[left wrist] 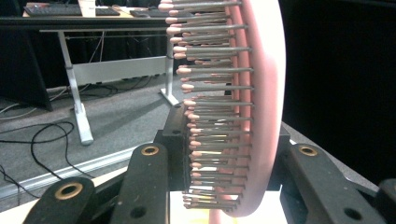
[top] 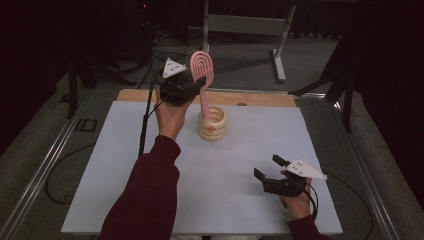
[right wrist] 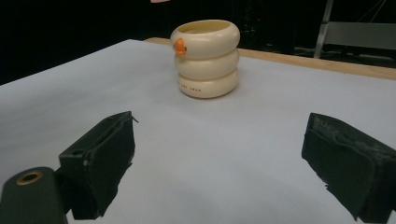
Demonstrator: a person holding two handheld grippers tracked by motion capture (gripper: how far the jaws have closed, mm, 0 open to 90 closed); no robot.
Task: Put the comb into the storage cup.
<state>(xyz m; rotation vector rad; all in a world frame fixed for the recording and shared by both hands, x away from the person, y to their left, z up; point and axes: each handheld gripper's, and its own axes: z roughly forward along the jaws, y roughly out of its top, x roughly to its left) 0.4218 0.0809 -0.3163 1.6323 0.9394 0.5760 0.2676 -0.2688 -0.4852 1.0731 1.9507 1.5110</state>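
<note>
Left tool (top: 192,82) raised over the far side of the counter (top: 125,190), clenched on the head of a pink hairbrush (top: 202,67). Brush stands roughly upright, head at the top, handle running down into the cream ringed cup (top: 212,125). In the left gripper view the brush head (left wrist: 261,102) sits edge-on between the black jaws, bristles (left wrist: 210,88) pointing to the left of that view, jaws pressing on both sides.

Cup stands upright on the white counter, near its far middle, just right of the left hand (top: 170,117). It has a small orange mark on its side (right wrist: 180,45).

Right tool (top: 270,170) rests low at the near right of the counter, well apart from the cup, released: jaws wide apart with nothing between them, the pads (right wrist: 105,154) framing bare counter in the right gripper view, cup ahead (right wrist: 205,58).
</note>
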